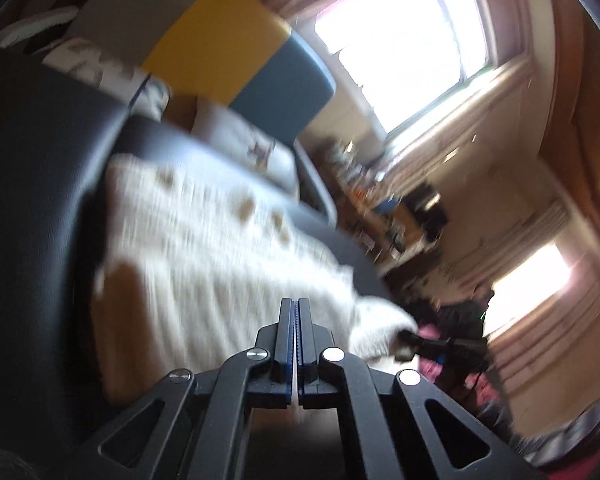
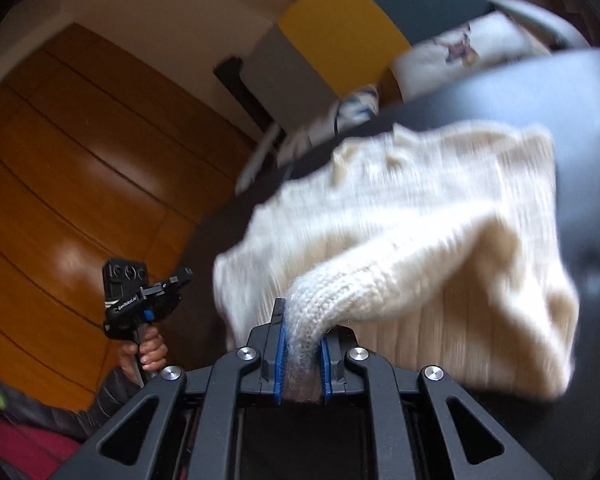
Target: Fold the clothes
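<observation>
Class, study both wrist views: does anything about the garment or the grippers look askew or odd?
One thing: the cream sweater lies rumpled on the dark table, one knit end pinched in the right gripper. The left gripper is shut on nothing.

Two close, tilted gripper-mounted views along the fingers, sharing cream knit sweater (image 1: 228, 248) and dark surface (image 2: 540, 92).

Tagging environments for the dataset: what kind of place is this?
Likely a lived-in home room, perhaps a bedroom. Cues: curtained bright window, wooden panelled wardrobe doors, patterned white cushion. A cream knitted sweater lies on a dark surface.
</observation>
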